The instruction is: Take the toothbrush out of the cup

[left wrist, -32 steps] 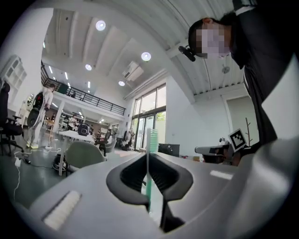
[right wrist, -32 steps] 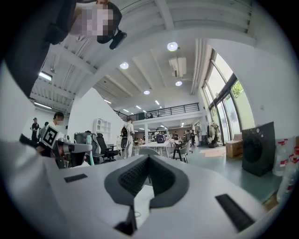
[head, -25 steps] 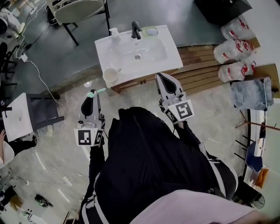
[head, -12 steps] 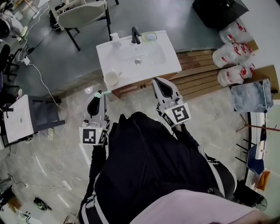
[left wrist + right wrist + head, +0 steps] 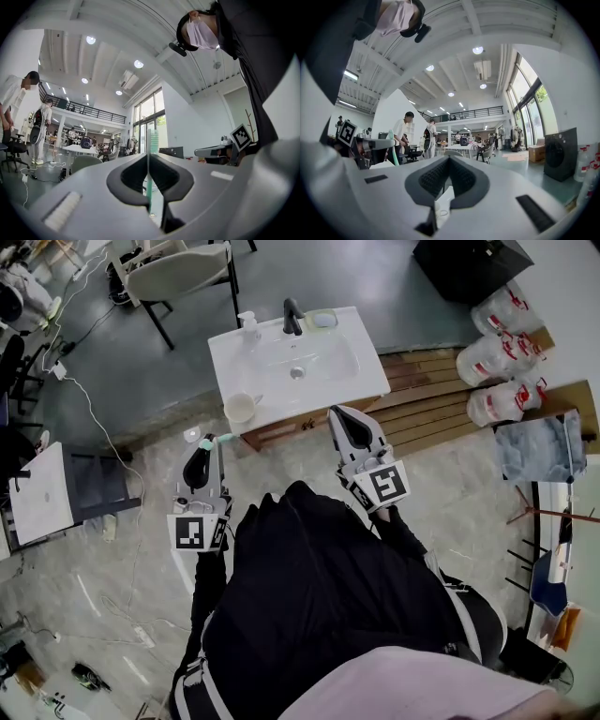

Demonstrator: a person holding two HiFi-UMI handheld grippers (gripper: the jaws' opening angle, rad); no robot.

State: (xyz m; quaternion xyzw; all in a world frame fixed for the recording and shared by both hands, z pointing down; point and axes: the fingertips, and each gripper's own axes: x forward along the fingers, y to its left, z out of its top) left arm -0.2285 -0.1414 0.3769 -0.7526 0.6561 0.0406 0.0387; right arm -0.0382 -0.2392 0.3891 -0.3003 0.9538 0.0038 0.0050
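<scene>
- Your left gripper [image 5: 200, 452] is clenched on the toothbrush [image 5: 217, 438]; in the left gripper view the jaws pinch its thin handle, and the bristle head stands above the tips.
- The toothbrush is out of the cup [image 5: 240, 408]; the cup sits on the front left corner of the sink [image 5: 364, 373], and from above its mouth looks empty.
- The relation to mind: the cup lies just ahead of the left gripper and a little to its right, apart from the brush; the brush's long axis runs across the jaws, not along them; in the head view one end reaches toward the cup.
- Your left hand is much the nearer to the cup; your right gripper [image 5: 343, 418] has its jaws closed together on nothing, in front of the sink's right half.
- Materials: the brush is slim, pale green plastic, probably slick against the dark ribbed pads; the cup is round, cream and smooth, and I judge it light enough to tip; the sink is glossy white.
- In my judgement the removal is done; what remains is carrying the brush clear.
</scene>
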